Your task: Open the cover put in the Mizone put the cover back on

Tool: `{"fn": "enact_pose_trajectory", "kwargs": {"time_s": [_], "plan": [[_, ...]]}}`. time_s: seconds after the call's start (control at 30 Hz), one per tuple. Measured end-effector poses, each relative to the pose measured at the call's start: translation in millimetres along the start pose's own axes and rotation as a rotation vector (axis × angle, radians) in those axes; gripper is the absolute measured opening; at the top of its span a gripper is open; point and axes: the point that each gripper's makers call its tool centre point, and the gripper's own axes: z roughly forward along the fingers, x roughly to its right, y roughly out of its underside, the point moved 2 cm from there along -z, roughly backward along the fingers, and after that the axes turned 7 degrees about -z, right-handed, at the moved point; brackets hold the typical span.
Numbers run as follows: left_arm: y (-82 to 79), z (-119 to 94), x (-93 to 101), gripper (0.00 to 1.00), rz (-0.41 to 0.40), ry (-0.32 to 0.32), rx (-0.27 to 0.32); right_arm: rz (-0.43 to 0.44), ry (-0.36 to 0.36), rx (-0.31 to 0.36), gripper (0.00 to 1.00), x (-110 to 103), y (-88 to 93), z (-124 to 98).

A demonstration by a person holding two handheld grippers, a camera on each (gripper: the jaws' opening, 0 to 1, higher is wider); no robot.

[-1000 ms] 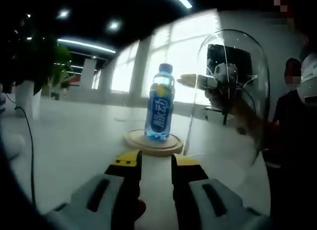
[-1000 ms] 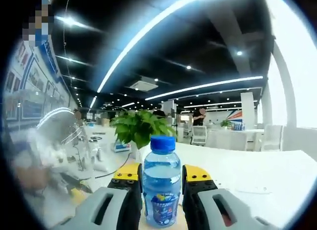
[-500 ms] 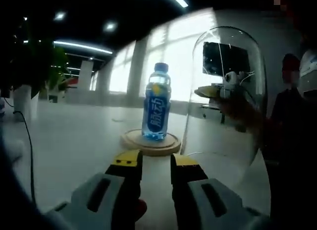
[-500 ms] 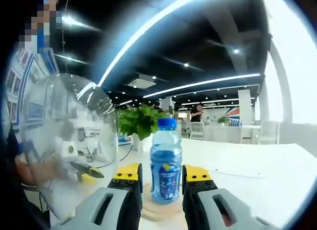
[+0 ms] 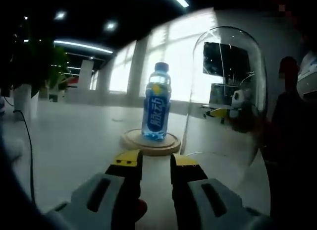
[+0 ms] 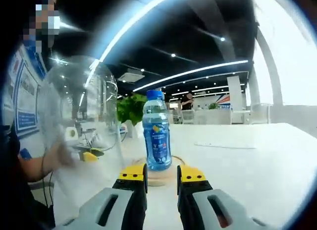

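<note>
A blue Mizone bottle (image 5: 157, 108) with a blue cap stands upright on a round wooden base (image 5: 151, 142). The clear glass dome cover (image 5: 225, 91) stands on the table just right of the base, off it. My left gripper (image 5: 156, 163) hangs short of the base, jaws a small way apart, nothing between them. In the right gripper view the bottle (image 6: 157, 133) stands on the base (image 6: 161, 176) just beyond my right gripper (image 6: 162, 173), whose jaws are slightly apart and hold nothing. The dome (image 6: 81, 126) is to its left.
The white table (image 5: 74, 136) spreads wide around the base. A black cable (image 5: 30, 145) runs along its left side. A potted plant (image 6: 131, 108) stands behind the bottle. A person's arm (image 6: 34, 165) shows at the left, partly behind the glass.
My right gripper has let go of the bottle and drawn back, its jaws narrowing. The bottle stays on the base. The dome has settled upright beside the base; the left gripper barely moved.
</note>
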Motion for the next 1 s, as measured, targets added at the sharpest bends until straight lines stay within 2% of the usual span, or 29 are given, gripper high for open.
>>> {"fn": "enact_pose_trajectory", "kwargs": {"time_s": [0.27, 0.4, 0.53, 0.6, 0.87, 1.0], "plan": [[0.5, 0.2, 0.3, 0.17, 0.001, 0.002, -0.003, 0.031, 0.016, -0.046, 0.17, 2.8, 29.9, -8.1], [0.9, 0.4, 1.7, 0.17, 0.006, 0.006, -0.007, 0.036, 0.021, -0.049, 0.17, 1.9, 37.6, -9.5], [1.3, 0.4, 2.1, 0.17, 0.009, 0.008, -0.01, 0.078, 0.033, -0.047, 0.17, 1.2, 46.9, -8.8], [1.3, 0.3, 1.9, 0.17, 0.009, 0.007, -0.009, 0.063, 0.04, -0.043, 0.17, 0.8, 45.4, -10.7], [1.3, -0.2, 1.5, 0.17, 0.014, 0.002, -0.01, 0.103, 0.06, -0.019, 0.17, 5.0, 44.9, -13.2], [2.1, -0.2, 1.5, 0.17, 0.014, 0.003, -0.015, 0.056, 0.042, -0.037, 0.17, -2.1, 46.6, -11.5]]}}
